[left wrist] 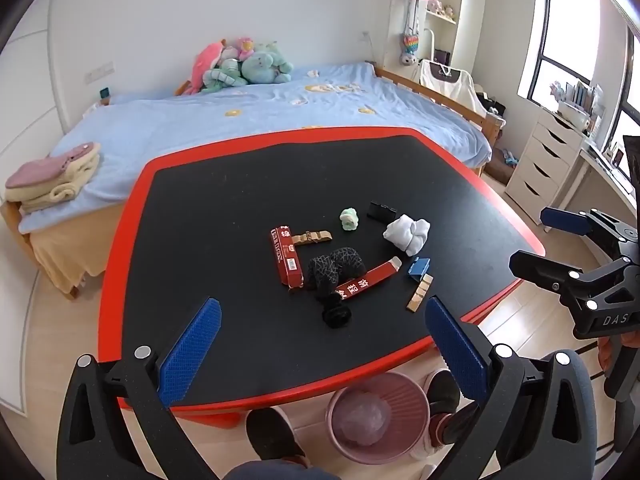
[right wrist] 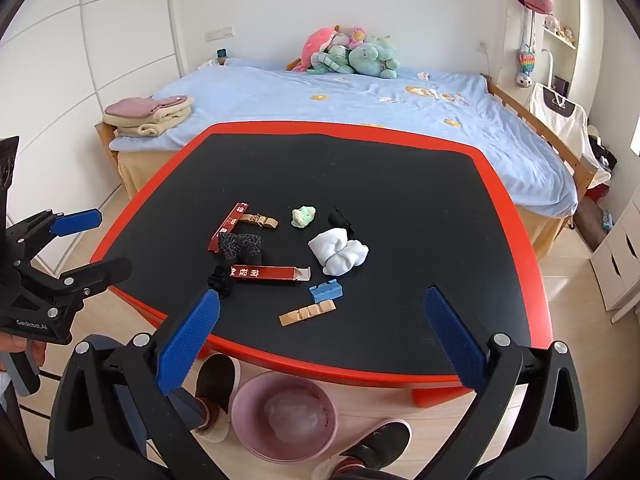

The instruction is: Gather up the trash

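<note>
Right, readable text first: "DAS" on the right gripper [left wrist: 532, 240] body as the left camera sees it, "GenRobot.AI" on the left gripper [right wrist: 92, 240] body as the right camera sees it. Both grippers hover near the table's front edge, blue-padded fingers spread wide apart, nothing between them.

Two flattened red cardboard cartons: one with white Chinese characters [right wrist: 270, 273], one with small white lettering and a barcode label [left wrist: 286, 256]. Between them lies one black patterned cloth bundle [left wrist: 334, 268], touching both.

Also on the table: one white crumpled cloth wad [right wrist: 338, 254], one pale green crumpled lump [right wrist: 303, 216], one small blue plastic clip piece [right wrist: 326, 292], one tan wooden slotted strip [right wrist: 307, 313], one tan strap-like piece [right wrist: 260, 221], one small black object [right wrist: 341, 218].

Surface is a black table top with red rim [right wrist: 320, 374]. One pink round waste bin [right wrist: 285, 420] stands on the wood floor beneath the front edge, clear plastic inside. Bedroom; blue-sheeted bed [right wrist: 360, 112] behind, plush toys at the wall.
</note>
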Demonstrator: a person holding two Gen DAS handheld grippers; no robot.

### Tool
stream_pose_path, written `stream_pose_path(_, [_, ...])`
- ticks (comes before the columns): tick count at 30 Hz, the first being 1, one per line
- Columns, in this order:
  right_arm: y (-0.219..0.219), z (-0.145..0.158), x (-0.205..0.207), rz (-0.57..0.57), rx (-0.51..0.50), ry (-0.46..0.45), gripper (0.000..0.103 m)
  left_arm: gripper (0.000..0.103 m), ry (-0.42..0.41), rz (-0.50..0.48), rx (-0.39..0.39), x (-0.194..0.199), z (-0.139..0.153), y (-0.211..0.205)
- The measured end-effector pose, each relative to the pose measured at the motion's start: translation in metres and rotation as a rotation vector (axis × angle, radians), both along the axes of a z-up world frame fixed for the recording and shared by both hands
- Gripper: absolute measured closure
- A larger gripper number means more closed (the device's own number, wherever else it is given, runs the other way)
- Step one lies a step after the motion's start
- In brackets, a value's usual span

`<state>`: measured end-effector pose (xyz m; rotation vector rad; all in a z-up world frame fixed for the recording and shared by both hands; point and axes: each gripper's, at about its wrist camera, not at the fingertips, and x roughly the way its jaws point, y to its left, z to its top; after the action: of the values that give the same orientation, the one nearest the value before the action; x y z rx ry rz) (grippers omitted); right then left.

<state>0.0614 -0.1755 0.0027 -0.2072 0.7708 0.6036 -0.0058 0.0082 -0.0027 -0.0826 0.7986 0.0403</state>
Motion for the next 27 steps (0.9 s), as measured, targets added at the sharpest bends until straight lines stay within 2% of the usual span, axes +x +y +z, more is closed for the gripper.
stream_pose_path(15, [0.002, 0.0, 0.001, -0.003, 0.003, 0.001, 0.003, 0.005, 0.006, 0.0, -0.019, 0.0, -0.004, 0.002])
stream_pose_path(27, [0.0, -0.011, 0.005, 0.003, 0.014, 0.029, 0.003, 0.005, 0.023, 0.015, -0.057, 0.005, -0.01, 0.007])
